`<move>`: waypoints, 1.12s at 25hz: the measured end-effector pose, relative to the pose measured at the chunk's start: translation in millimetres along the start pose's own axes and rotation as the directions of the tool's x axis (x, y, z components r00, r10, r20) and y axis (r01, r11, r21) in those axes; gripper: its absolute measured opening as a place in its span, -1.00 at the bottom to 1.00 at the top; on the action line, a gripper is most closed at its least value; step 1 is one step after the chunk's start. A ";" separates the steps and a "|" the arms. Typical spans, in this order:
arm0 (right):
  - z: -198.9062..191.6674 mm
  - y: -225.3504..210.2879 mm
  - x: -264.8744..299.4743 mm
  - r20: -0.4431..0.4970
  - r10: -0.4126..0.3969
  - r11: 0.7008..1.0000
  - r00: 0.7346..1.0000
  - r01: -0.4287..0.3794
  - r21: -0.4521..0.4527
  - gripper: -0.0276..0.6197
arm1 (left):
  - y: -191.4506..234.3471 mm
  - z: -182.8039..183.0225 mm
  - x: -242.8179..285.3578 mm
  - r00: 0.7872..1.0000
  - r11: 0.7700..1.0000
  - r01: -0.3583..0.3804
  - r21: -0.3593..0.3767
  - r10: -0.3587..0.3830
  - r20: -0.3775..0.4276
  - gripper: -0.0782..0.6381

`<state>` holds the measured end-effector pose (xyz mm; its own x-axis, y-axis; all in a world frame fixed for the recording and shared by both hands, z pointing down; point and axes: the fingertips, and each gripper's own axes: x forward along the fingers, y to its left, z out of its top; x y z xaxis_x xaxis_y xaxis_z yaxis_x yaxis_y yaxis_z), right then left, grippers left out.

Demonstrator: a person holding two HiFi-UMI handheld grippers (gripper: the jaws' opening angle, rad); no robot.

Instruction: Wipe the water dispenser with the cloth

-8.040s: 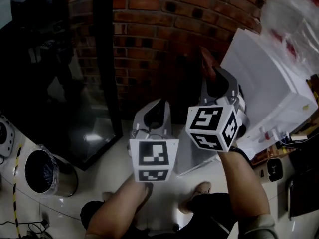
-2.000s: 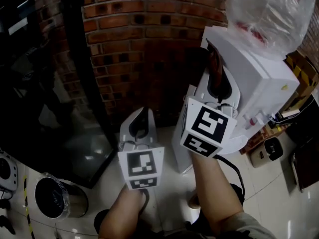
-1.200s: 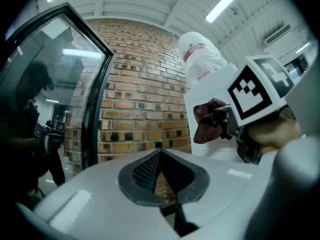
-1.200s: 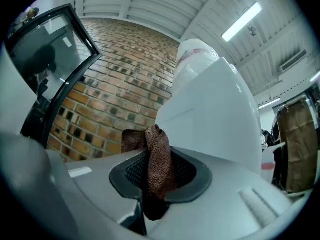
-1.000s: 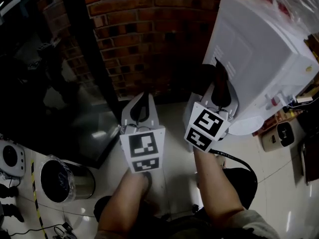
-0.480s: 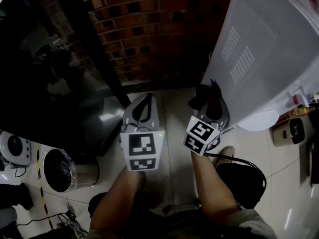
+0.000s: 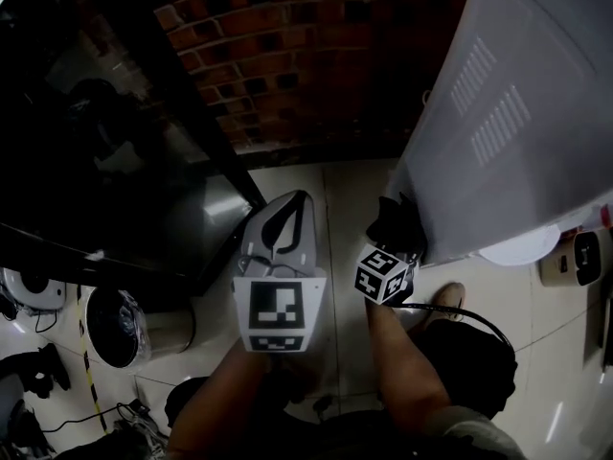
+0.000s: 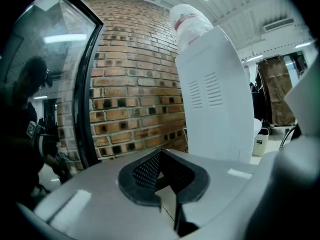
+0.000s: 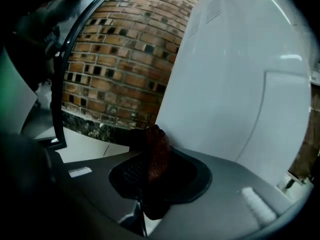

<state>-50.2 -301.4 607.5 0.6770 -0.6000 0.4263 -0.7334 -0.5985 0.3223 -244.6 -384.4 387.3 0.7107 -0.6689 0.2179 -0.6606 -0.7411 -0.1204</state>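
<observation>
Right gripper [image 7: 393, 220]: fingers clenched on a dark reddish-brown woven cloth [image 9: 156, 151], which bunches up between them. The cloth sits low against the vented side panel of the tall white plastic water dispenser [image 7: 517, 113], close to the pale tiled floor [image 7: 335, 185]; cloth-to-panel contact looks likely, but the head view is too dim to confirm. Left gripper [image 7: 297, 204]: fingers closed together with nothing between them, held apart from the dispenser and facing the red brick wall [image 8: 135, 84].
</observation>
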 end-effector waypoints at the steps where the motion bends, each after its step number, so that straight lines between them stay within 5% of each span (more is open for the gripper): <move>1: -10.1 4.7 4.6 -0.018 0.004 1.000 1.000 -0.004 -0.015 -0.67 | -0.7 -0.4 1.1 1.000 1.000 0.002 0.000 -0.002 0.001 -0.78; 13: -119.6 43.7 37.3 -0.235 0.066 0.980 0.970 -0.108 -0.170 -0.67 | -15.9 -8.8 7.9 0.999 0.999 0.036 0.021 -0.035 -0.030 -0.78; 17: -128.0 49.3 36.9 -0.252 0.111 0.965 0.961 -0.165 -0.206 -0.67 | -20.6 -0.3 5.0 0.999 0.999 0.037 0.019 -0.037 -0.021 -0.78; 23: -26.4 42.9 -18.8 -0.019 0.234 0.954 0.972 -0.233 -0.188 -0.66 | -19.7 34.9 3.1 0.999 1.000 -0.007 -0.001 0.007 0.038 -0.78; 28: 115.0 3.6 -77.8 0.271 0.369 0.924 0.889 -0.322 -0.204 -0.67 | -28.1 91.2 6.2 0.983 0.999 -0.032 -0.004 0.033 0.182 -0.78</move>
<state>-98.5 -317.9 478.3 0.3476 -0.8981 0.2693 -0.9087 -0.2518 0.3329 -199.6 -373.0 303.7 0.7209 -0.6922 0.0344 -0.6843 -0.7188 -0.1231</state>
